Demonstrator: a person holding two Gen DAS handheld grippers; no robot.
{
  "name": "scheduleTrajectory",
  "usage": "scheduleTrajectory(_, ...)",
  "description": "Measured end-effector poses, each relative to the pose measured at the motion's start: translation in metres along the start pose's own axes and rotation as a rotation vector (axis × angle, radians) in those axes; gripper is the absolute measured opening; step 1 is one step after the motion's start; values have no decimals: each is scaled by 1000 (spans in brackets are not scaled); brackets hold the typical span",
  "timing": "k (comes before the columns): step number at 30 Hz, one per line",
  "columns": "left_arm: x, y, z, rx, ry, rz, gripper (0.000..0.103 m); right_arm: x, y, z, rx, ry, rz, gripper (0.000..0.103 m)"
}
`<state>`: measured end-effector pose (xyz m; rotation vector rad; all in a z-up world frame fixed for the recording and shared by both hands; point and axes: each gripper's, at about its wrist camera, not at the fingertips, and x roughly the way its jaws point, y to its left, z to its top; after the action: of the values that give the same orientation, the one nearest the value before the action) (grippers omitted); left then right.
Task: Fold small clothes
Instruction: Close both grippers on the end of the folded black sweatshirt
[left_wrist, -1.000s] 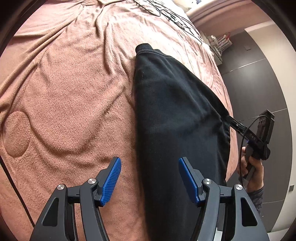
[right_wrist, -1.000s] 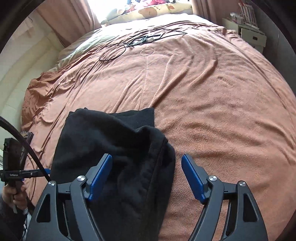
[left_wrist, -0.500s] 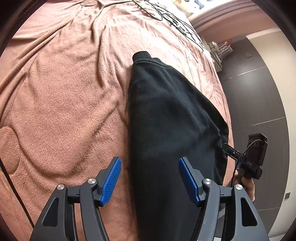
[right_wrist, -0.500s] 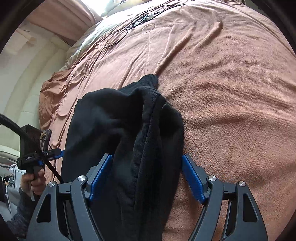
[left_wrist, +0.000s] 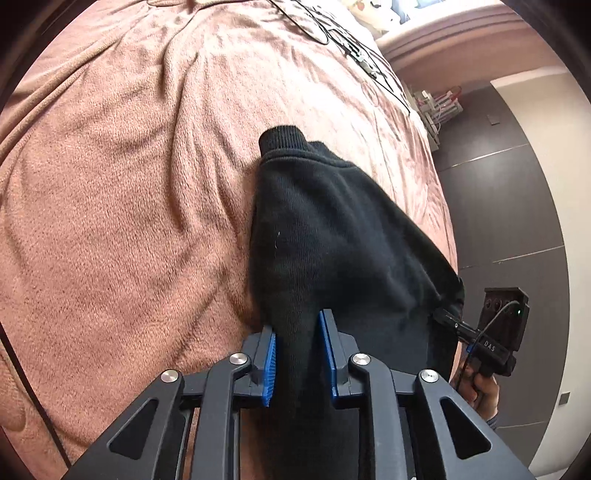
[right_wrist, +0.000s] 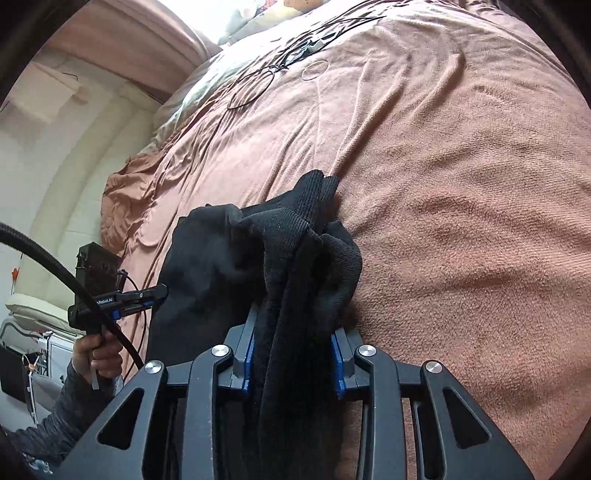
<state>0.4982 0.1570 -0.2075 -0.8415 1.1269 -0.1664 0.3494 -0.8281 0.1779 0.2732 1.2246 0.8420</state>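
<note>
Gripping the near end of the black garment (left_wrist: 332, 236), the left gripper (left_wrist: 297, 354) has its blue pads (left_wrist: 269, 365) drawn in narrow on a pinched ridge of the cloth; the jaws have just been closing, and fabric fills the gap between them. The right gripper (right_wrist: 293, 365) shows the same condition in its own view: jaws just closed down onto a thick bunch of the same garment (right_wrist: 295, 266), pads largely buried in the folds.

Position of the garment: it lies on the pinkish-brown bed cover (left_wrist: 129, 221), close to the bed's near edge, with both near corners taken up by the tongs. Its long axis runs away from both grippers, roughly along the line each one points, ending at a ribbed cuff (left_wrist: 282, 138) that rests on the cover at the far end. In the right wrist view the far ribbed end (right_wrist: 317, 188) likewise lies beyond the bunched cloth.

Relation governing the next move: both holds are at the same near end, side by side, and the free length extends forward. Judgement: a fold would carry the near end forward over the far end along that axis, both hands moving together. Neither hand is clearly nearer the far cuff.

Farther off, loose dark cables (left_wrist: 343, 40) lie on the cover, well apart from the garment.
</note>
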Motion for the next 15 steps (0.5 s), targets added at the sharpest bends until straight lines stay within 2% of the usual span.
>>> scheduleTrajectory(4,2,-2,3,45,11,-1,23,14,-23,-3,89,38,30,43)
scheduleTrajectory(7,9,1,9,17,20,-17,41,17,-34,-1,120,20,108,50)
scheduleTrajectory(8,11,2,11,10,18,-24,47,19,-35,0,119,20,118,50)
scheduleTrajectory(9,12,2,14,9,14,-29,49,21,-35,2,112,23,122,50)
scheduleTrajectory(15,22,1,30,2,-11,-45,49,38,-30,12,57,34,112,50)
